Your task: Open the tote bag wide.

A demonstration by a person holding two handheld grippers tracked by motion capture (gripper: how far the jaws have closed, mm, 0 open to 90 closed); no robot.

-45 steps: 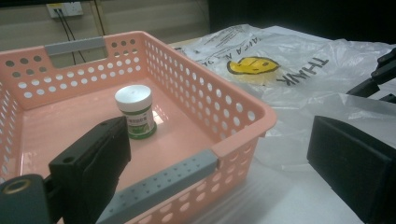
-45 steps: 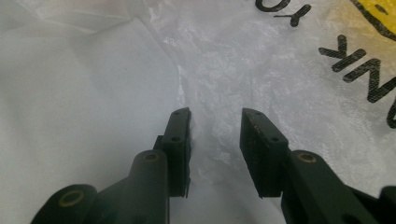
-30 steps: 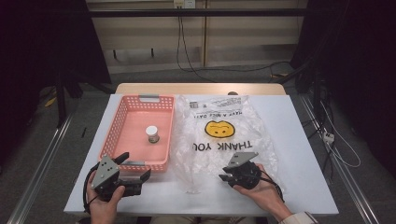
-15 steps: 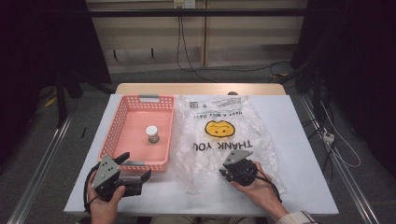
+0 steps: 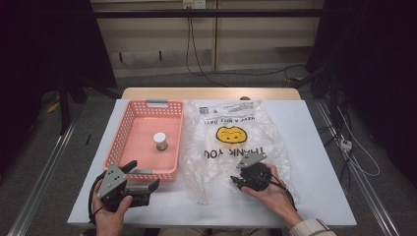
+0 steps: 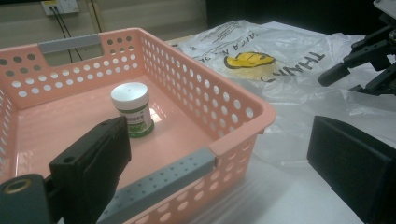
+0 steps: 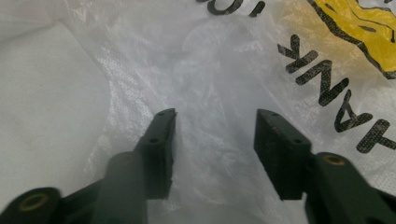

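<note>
Low in the centre-right of the high view, the right gripper rests on the crinkled clear plastic bag printed with a yellow smiley and "THANK YOU"; its jaws have just been opening and stand spread with only loose film under them, nothing pinched. At lower left, the left gripper waits with jaws wide apart at the near rim of the pink perforated plastic basket, where a small white-capped jar with a green label stands upright. Judging by this, the step is getting hold of the bag; next, the right jaws need to close on a fold of film.
</note>
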